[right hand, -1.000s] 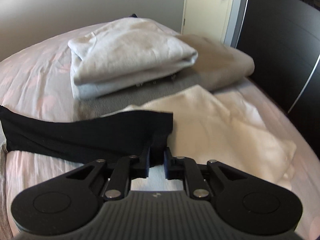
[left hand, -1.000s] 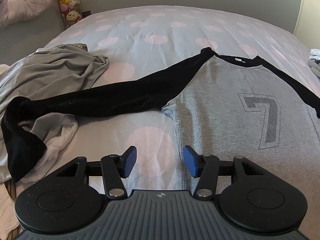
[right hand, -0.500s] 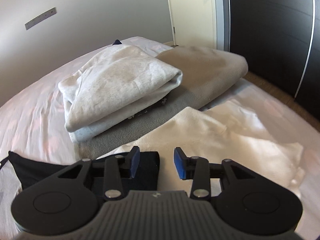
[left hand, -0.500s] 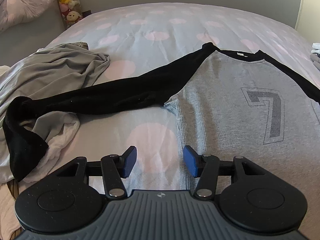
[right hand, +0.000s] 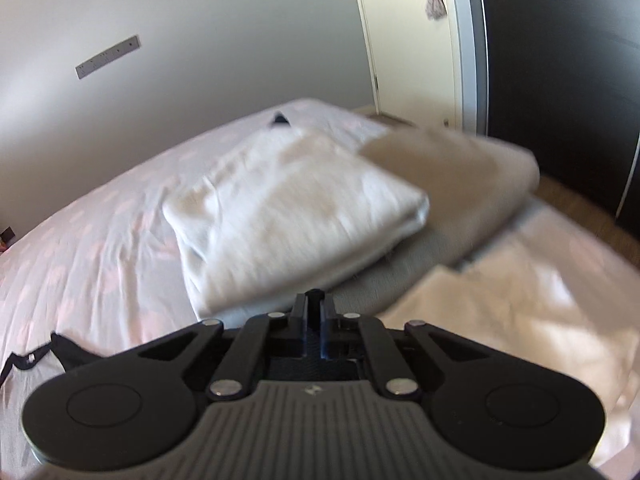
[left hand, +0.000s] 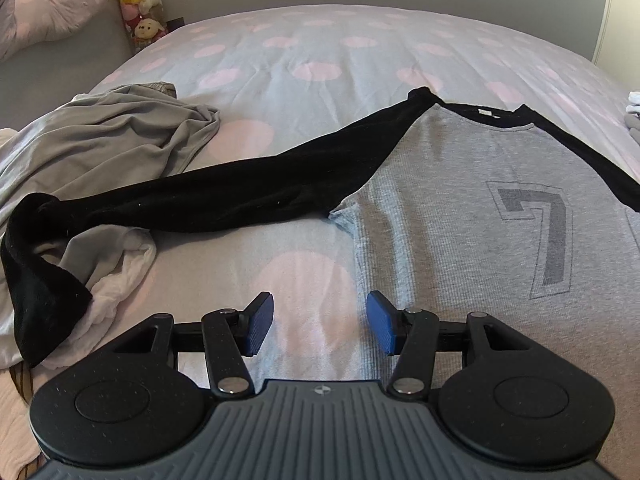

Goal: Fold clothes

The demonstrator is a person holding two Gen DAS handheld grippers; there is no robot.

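Note:
A grey shirt (left hand: 480,208) with black sleeves and a printed 7 lies flat, face up, on the dotted bed sheet (left hand: 320,48). Its black left sleeve (left hand: 240,196) stretches out to the left, its cuff draped over a heap of clothes. My left gripper (left hand: 320,322) hovers open over the shirt's lower left edge with nothing between its blue pads. My right gripper (right hand: 315,320) is shut with nothing in it, held above the bed. In the right wrist view, which is blurred, only the shirt's black collar (right hand: 60,350) shows at the lower left.
A crumpled grey garment (left hand: 112,140) and a white cloth (left hand: 120,280) lie at the left. A folded white garment (right hand: 288,208) rests on a grey one beside a beige one (right hand: 460,168) and a cream cloth (right hand: 520,288). Plush toys (left hand: 140,4) stand by the wall. A dark wardrobe (right hand: 560,80) is at the right.
My right gripper let go of the black right sleeve, opened, then shut empty while rising and tilting up. The left gripper and the shirt have not moved.

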